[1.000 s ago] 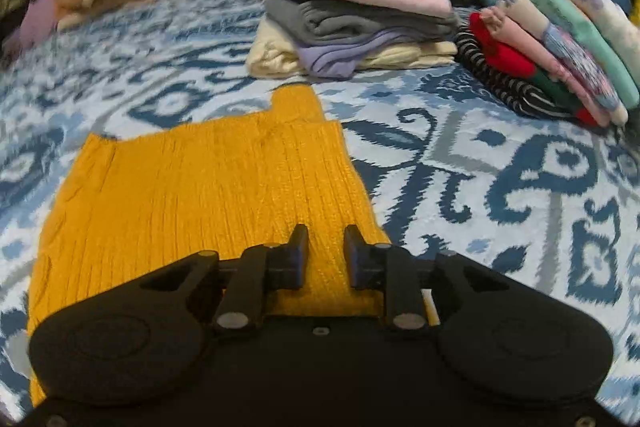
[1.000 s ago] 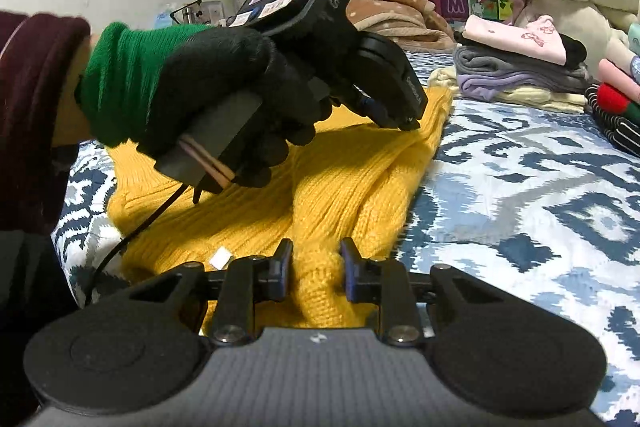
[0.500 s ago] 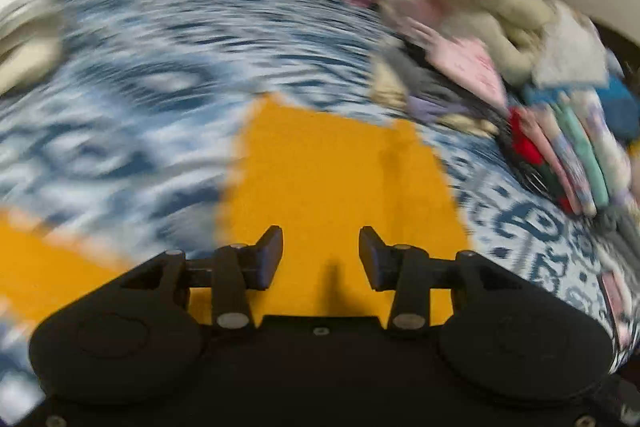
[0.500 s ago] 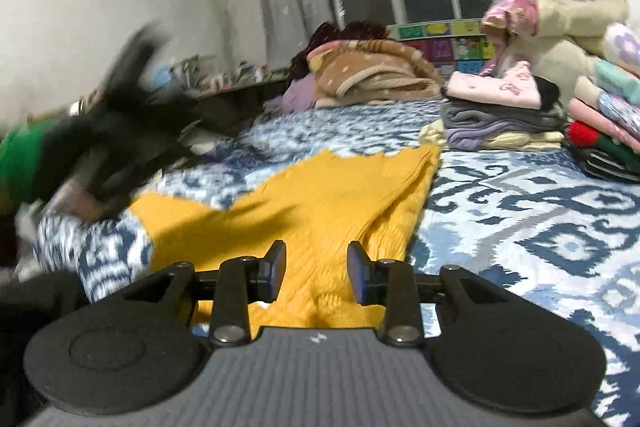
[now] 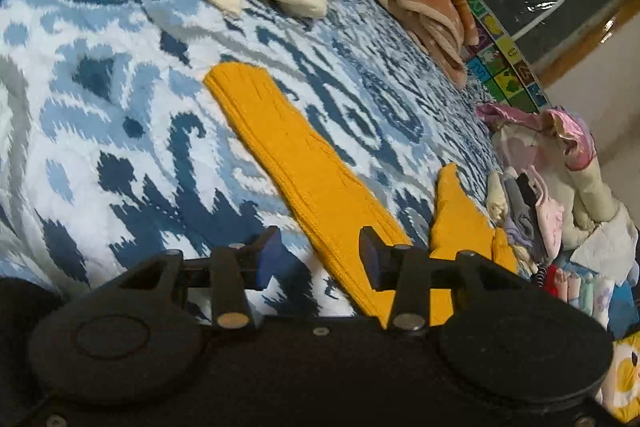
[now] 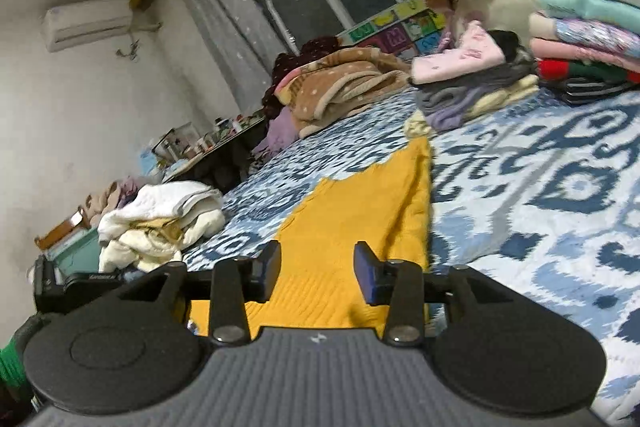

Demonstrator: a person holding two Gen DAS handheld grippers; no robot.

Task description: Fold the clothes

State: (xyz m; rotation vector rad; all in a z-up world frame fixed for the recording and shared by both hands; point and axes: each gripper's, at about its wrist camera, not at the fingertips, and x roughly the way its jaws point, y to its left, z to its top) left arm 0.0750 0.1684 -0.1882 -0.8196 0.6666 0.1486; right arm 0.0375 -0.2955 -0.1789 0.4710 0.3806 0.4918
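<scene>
Blue-patterned bed (image 5: 120, 107) carries a yellow sweater (image 6: 352, 211); both hand-held grippers gape wide, empty. Pinch the outstretched sleeve (image 5: 288, 155) near its cuff.

Very little legible. On the coloured tile panel (image 6: 394, 27) under the window, single large letters, one to a tile: seemingly an M on a purple tile in the right wrist view, seemingly a U on a pale tile of the same panel (image 5: 510, 53) in the left wrist view; the other tiles too skewed and blurred to make out. On the folded pink garment (image 6: 460, 57) topping a stack, faint darker marks, possibly script, not readable. On the black device (image 6: 80, 281) at the left edge of the right wrist view, a short line of pale lettering, too small to read.
</scene>
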